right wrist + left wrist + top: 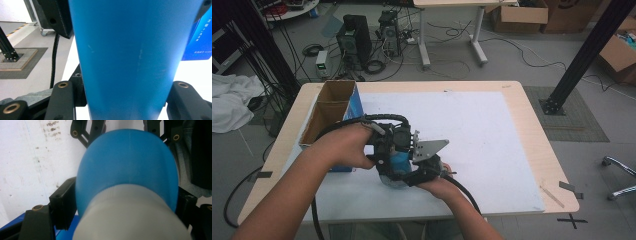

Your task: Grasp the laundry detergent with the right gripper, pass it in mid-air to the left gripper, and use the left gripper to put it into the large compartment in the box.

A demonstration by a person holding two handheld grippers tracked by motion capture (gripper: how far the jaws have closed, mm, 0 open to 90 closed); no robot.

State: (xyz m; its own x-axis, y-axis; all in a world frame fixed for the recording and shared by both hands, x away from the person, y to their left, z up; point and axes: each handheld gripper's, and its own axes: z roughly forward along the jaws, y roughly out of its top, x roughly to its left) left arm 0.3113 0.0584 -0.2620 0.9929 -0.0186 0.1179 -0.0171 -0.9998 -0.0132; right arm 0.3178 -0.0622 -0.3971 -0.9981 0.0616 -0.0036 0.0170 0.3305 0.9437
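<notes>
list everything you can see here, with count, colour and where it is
bottle: 1, blue with a white cap end, held between both grippers over the table's near middle
box: 1, brown cardboard inside, blue outside, open, table's left side
mat: 1, white, covering the tabletop
table: 1, light wood
computer towers: 2, black, on the floor beyond the table
left hand-held gripper: 1, black, at the bottle's cap end
right hand-held gripper: 1, black, clamped on the bottle's body

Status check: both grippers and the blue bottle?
Right gripper shut on blue bottle. Left gripper around its white cap, contact unclear. Open cardboard box beside hands.
</notes>
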